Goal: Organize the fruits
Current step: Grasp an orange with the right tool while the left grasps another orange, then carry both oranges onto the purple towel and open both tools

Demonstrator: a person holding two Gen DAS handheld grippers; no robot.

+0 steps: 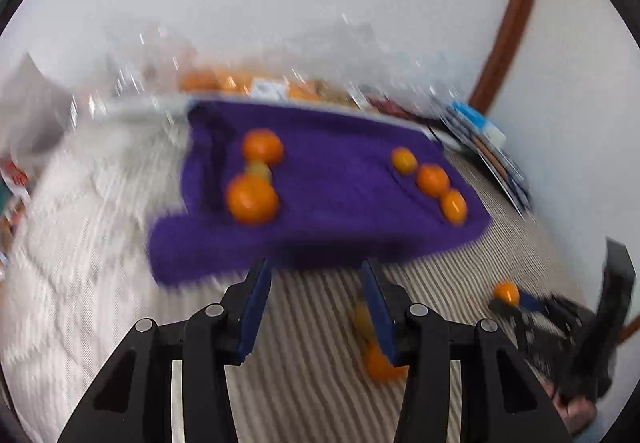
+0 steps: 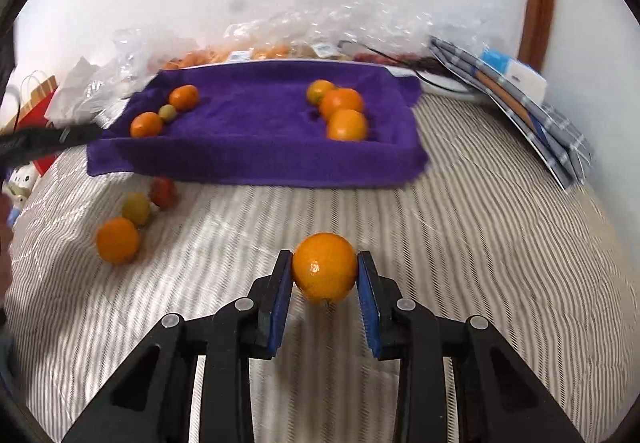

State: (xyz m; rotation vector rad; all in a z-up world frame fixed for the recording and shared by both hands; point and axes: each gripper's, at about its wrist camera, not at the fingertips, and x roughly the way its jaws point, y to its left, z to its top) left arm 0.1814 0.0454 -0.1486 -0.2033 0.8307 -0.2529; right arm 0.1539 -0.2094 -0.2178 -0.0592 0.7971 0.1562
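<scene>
My right gripper [image 2: 325, 263] is shut on an orange [image 2: 325, 273], held just above the striped bedding. Ahead lies a purple towel-lined tray [image 2: 256, 159]. At its left are two oranges [image 2: 183, 97] with a small green fruit [image 2: 167, 112] between them, and at its right three oranges [image 2: 347, 125] lie together. My left gripper [image 1: 316, 283] is open over the bedding near the tray's front edge, nothing between its pads. An orange [image 1: 380, 365] and a greenish fruit [image 1: 361, 317] lie partly hidden behind its right finger. The left wrist view is blurred.
Loose on the bedding at left lie an orange [image 2: 117, 240], a green fruit [image 2: 136, 207] and a red one [image 2: 163, 193]. Clear plastic bags of fruit [image 2: 256, 51] pile against the wall behind the tray. Blue-grey folders [image 2: 532, 115] lean at the right, a red paper bag [image 2: 38, 99] at the left.
</scene>
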